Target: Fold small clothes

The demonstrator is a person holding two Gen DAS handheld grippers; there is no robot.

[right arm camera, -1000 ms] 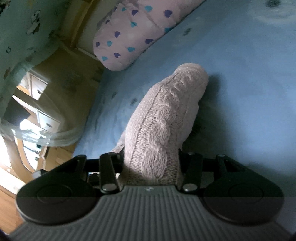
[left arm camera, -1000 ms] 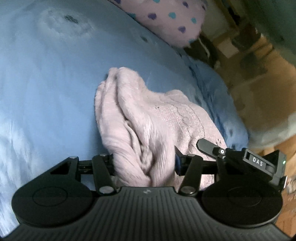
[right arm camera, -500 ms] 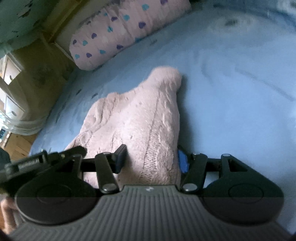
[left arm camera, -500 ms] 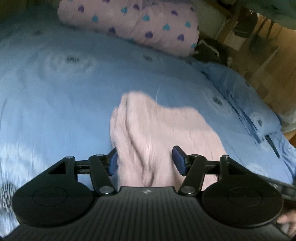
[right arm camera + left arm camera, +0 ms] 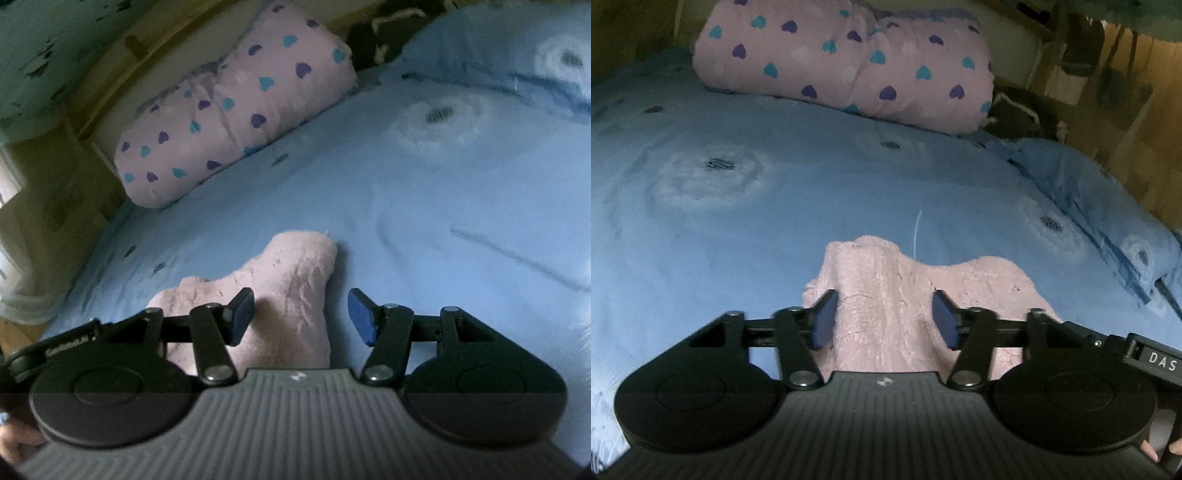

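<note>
Both grippers have let go: your left gripper [image 5: 882, 319] and right gripper [image 5: 301, 315] now hover with jaws spread over the fuzzy pink knitted garment [image 5: 905, 295], which lies bunched on the pale blue bedsheet [image 5: 775, 221]. Risk: regrasping one loose layer drags the fold open.

The white letters "DAS" stand on a small black block [image 5: 1156, 357] at the lower right of the left wrist view. A dark part [image 5: 66, 345] at the lower left of the right wrist view has letters too blurry to read.
</note>
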